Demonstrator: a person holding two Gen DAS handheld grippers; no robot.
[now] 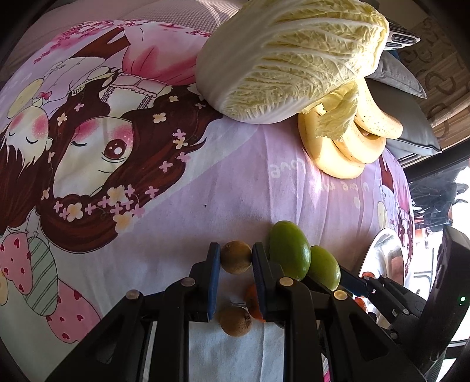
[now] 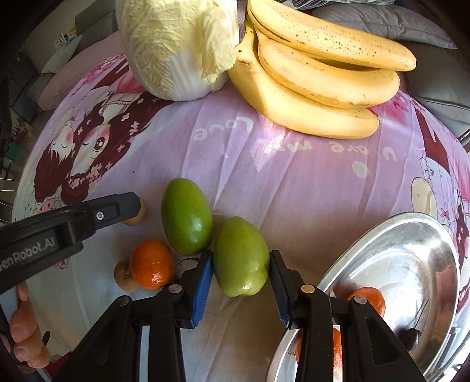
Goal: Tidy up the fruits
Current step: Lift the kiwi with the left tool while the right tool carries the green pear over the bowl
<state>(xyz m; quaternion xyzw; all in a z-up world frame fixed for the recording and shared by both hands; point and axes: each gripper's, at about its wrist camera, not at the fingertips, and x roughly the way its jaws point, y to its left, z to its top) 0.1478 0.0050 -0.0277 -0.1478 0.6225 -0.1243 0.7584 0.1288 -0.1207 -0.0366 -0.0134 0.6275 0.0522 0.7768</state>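
In the left wrist view my left gripper is shut on a small round brown fruit lying on the pink cartoon cloth. A second brown fruit and an orange lie under its fingers. In the right wrist view my right gripper is shut on a green mango, a pad against each side. Another green mango lies just left of it, with an orange and a brown fruit further left. The left gripper's finger crosses that view from the left.
A steel bowl at the right holds oranges. A bunch of bananas and a napa cabbage lie at the far side of the cloth. Grey cushions are behind them. A person's hand shows lower left.
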